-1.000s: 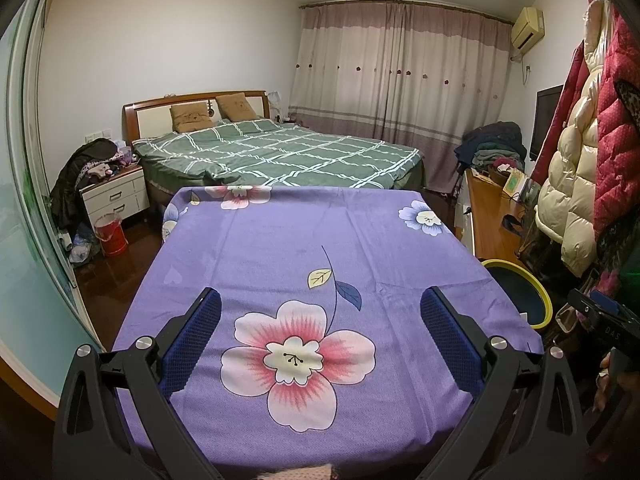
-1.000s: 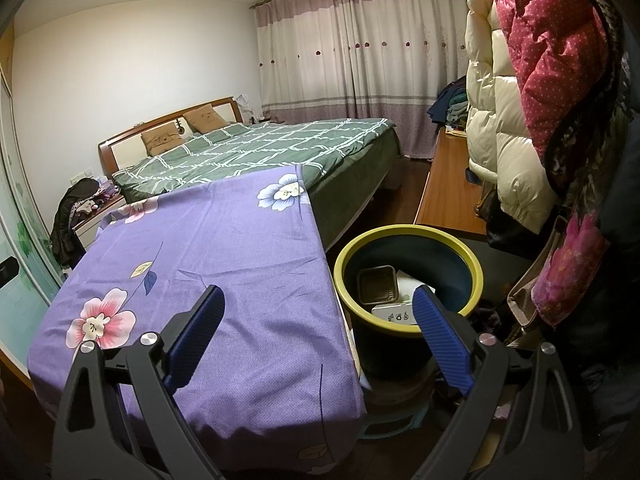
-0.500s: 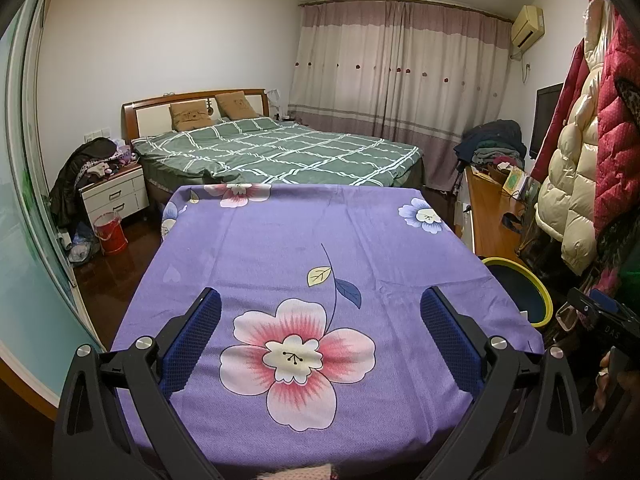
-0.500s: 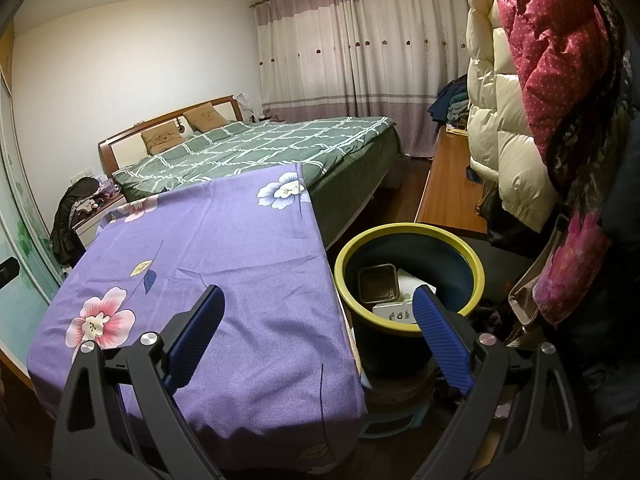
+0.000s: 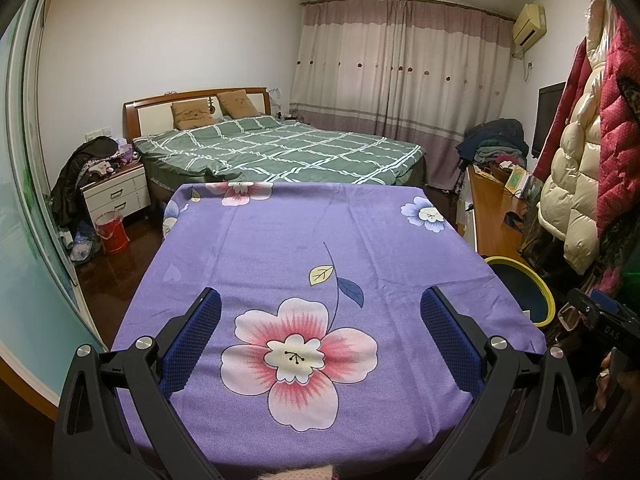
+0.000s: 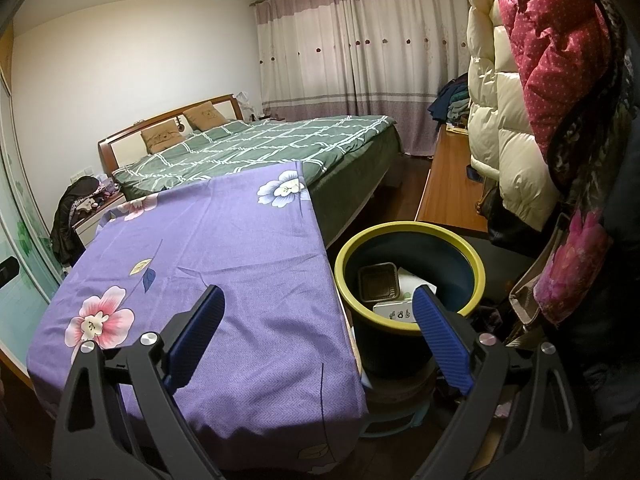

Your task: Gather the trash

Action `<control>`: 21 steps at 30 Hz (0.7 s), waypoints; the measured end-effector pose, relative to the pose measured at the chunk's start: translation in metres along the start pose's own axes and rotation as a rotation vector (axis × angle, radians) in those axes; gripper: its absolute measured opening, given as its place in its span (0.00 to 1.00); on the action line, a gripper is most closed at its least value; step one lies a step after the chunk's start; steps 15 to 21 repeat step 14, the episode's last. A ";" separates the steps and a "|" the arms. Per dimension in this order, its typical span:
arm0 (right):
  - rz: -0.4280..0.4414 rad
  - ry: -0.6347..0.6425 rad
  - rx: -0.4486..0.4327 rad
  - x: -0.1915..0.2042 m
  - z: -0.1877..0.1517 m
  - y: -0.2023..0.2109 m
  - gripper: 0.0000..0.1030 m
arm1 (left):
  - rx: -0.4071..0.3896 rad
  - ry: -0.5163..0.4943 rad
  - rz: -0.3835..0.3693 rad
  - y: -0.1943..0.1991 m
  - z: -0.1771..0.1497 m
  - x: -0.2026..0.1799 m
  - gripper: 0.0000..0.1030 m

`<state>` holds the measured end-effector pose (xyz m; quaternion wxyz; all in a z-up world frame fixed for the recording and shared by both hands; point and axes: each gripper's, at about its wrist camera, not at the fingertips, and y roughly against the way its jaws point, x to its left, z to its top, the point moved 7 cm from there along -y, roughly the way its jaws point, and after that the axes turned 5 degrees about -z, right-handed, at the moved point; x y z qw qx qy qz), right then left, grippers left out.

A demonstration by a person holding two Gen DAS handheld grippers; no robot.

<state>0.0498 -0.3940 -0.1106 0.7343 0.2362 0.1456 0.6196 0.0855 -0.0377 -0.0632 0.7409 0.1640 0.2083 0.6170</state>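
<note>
Nothing has shifted since the earlier frames: both claws hover as before. The left claw [image 5: 320,336] is spread wide and empty above the purple flowered cloth [image 5: 280,256] on the desk. The right claw [image 6: 318,332], equally wide and empty, straddles the desk's edge and the yellow-rimmed trash bin [image 6: 410,228], which holds a brown tray [image 6: 378,282] and white packaging [image 6: 394,312].

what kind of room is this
A home bedroom, almost certainly: a made bed with a green checked cover and pillows, a white nightstand beside it, and padded coats hanging on the right by drawn floor-length curtains.
</note>
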 end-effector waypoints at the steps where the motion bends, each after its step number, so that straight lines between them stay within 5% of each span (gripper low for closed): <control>1: 0.000 0.000 0.000 0.000 0.000 0.000 0.88 | 0.004 0.003 -0.006 -0.001 -0.001 0.000 0.95; 8: 0.030 0.020 -0.001 0.009 0.007 -0.012 0.89 | 0.057 0.038 -0.016 -0.030 0.007 0.015 0.95; 14: 0.087 0.076 0.052 0.059 0.029 -0.072 0.93 | 0.149 0.028 0.065 -0.108 0.018 0.051 0.95; 21: 0.087 0.076 0.052 0.059 0.029 -0.072 0.93 | 0.149 0.028 0.065 -0.108 0.018 0.051 0.95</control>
